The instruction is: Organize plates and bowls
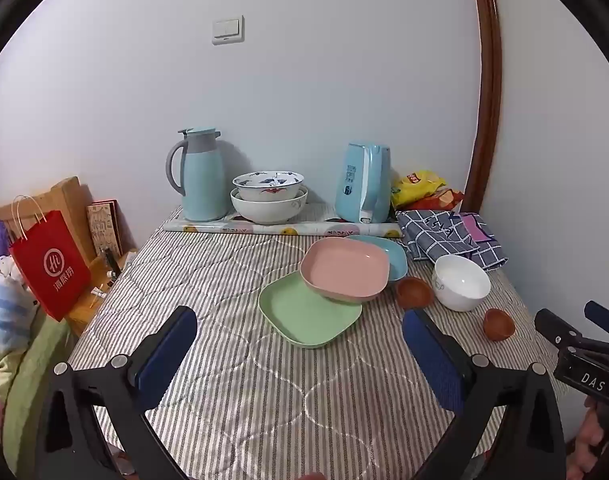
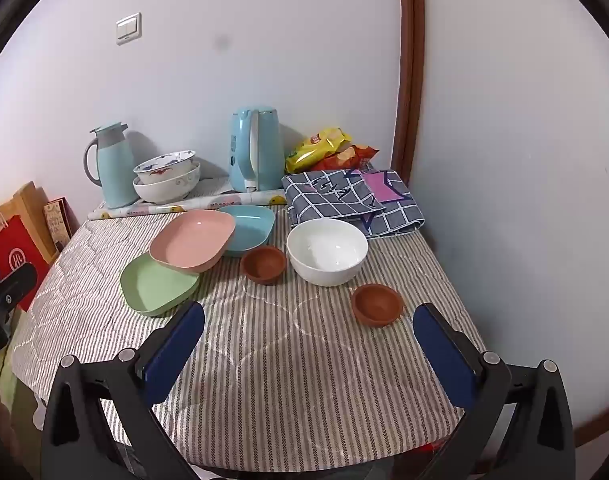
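Left gripper spread wide, nothing between the blue pads, hovering over the near part of the bench; right gripper same, spread wide and holding nothing. Striped quilted cloth covers the bench. Plates sit mid-bench in an overlapping cluster: green plate nearest, pink plate tilted with its near edge resting on the green one, blue plate behind and partly under the pink. White bowl is right of the plates, near the folded checked cloth. Two small brown bowls: one between the plates and the white bowl, the other nearer, toward the right edge. Left view only: the brown bowls show mostly their outsides, and the right gripper's body comes in at far right. Right view only: looks down into the brown bowls and the white bowl, all empty; plates also empty. At the back against the wall, patterned bowl nested inside larger white bowl, insides not readable. Thermos jug left of that stack, kettle right of it, snack bags in the corner. Red paper bag is off the bench to the left.
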Available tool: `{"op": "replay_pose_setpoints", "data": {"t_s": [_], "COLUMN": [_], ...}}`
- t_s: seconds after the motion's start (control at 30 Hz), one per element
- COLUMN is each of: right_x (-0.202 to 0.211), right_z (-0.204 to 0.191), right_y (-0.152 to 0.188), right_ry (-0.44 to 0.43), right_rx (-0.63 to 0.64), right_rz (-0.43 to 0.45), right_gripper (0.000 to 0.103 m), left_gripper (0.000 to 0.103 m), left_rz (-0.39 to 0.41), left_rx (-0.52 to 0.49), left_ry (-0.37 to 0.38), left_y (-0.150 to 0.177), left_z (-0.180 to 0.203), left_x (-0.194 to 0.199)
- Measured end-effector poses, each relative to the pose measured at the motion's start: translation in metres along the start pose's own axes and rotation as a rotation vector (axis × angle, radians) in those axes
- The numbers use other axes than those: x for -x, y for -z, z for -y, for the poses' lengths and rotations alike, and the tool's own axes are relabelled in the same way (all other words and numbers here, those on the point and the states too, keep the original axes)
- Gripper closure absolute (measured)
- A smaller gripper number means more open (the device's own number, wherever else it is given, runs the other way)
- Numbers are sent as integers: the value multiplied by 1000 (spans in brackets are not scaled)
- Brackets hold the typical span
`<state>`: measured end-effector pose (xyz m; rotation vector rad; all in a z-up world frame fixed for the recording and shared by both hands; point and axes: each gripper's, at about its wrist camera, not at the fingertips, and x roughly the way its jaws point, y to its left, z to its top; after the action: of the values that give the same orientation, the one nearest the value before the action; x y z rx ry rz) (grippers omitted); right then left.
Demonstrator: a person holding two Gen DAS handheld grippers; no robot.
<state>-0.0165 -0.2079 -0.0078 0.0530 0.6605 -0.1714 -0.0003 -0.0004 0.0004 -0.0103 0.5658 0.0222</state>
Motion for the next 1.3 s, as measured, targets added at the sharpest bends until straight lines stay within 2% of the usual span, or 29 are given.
{"op": "replay_pose_setpoints", "data": {"t_s": [0.07,0.57,1.3], "right_x": [0,8,8], "right_z": [0,-1,-7], "right_y": [-1,-7,-7], "right_ry": [1,-1,-1], "right_rx": [0,9,16], "right_rz": [-32,-2,-2], "right_gripper": [0,0,0], "left_gripper": [0,0,0], "left_rz": [3,3,1], "left_rx": [8,12,22], "left_ry": [1,8,11], "left_y": [0,-1,0], "left_z": [-1,-4,-8], "left_x": [1,1,1]}}
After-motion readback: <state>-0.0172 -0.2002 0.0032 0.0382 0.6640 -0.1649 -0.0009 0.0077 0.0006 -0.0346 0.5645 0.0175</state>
